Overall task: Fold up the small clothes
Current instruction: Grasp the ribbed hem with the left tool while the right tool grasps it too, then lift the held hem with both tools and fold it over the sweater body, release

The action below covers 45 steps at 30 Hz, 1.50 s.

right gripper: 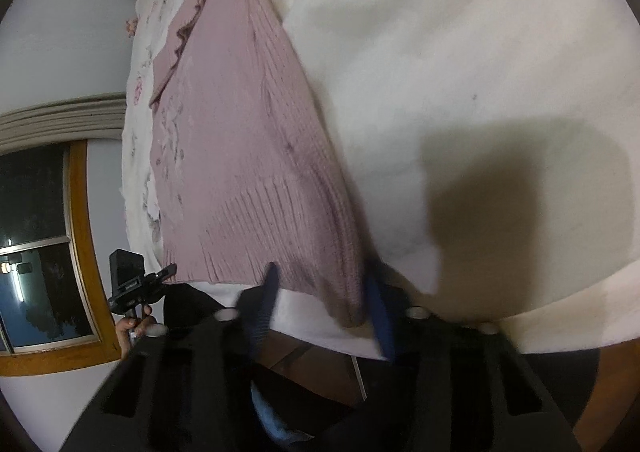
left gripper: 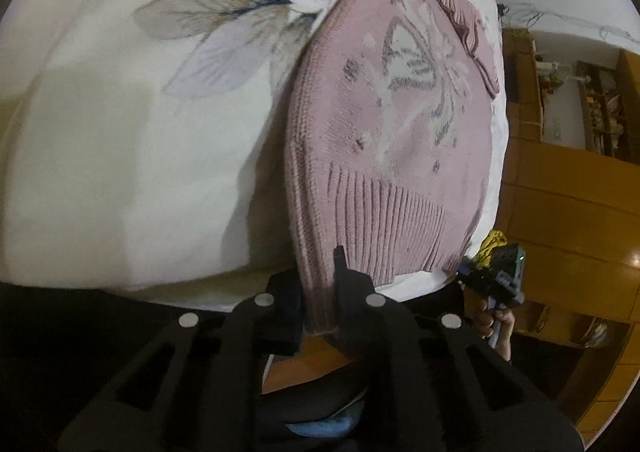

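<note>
A small pink knit sweater with a pale butterfly motif lies spread on the cream floral bedsheet, its ribbed hem toward the near edge of the bed; in the left wrist view it fills the 12 to 3 o'clock part of the frame, in the right wrist view it runs from 11 o'clock down to 6 o'clock. The left gripper is narrowed onto one bottom corner of the hem, the knit pinched between its black fingers. The right gripper has the opposite hem corner lying between its blue-tipped fingers, which stand fairly wide; whether they actually clamp the fabric cannot be told, as the frame is blurred there. Each view shows the other gripper in a hand at the far hem corner. By my judgement the step in hand is taking both bottom corners to start the first fold. The next move calls for a firm hold on both corners, then lifting them evenly and carrying the hem toward the frilled neckline at 12 o'clock, keeping the knit taut so it lands square. No brand, label or writing is legible
</note>
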Each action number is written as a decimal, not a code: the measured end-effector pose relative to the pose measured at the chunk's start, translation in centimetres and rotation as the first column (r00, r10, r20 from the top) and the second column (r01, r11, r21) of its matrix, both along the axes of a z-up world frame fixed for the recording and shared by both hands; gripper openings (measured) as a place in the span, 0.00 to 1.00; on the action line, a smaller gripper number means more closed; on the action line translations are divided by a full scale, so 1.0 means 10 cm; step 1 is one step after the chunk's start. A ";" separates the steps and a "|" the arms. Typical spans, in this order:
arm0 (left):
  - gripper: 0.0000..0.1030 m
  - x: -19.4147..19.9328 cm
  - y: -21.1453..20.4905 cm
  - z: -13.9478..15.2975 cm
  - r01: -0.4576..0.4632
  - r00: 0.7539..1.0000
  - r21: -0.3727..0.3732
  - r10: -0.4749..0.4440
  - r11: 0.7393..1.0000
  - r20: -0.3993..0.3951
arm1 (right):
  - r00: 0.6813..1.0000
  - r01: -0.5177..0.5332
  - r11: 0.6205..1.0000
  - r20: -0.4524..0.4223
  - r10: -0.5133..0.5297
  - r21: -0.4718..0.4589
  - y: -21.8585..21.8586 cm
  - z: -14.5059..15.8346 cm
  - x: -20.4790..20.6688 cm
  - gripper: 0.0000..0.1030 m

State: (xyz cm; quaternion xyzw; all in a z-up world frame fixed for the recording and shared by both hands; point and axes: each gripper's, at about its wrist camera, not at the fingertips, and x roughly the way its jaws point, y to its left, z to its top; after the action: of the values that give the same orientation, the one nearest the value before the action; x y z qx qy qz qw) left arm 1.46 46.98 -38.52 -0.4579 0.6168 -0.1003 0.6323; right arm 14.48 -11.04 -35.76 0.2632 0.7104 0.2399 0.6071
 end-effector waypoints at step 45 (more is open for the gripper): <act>0.07 2.81 0.84 0.66 -0.248 0.950 -0.030 0.249 0.968 0.190 | 0.952 0.168 0.983 0.246 -0.183 0.078 0.54 0.98 2.84 0.09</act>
State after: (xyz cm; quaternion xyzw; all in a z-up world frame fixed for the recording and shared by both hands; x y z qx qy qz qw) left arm 29.60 55.36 -31.87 -0.5219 0.4902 -0.0657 0.6950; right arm 42.85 -5.65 -26.00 0.3097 0.5942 0.2365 0.7037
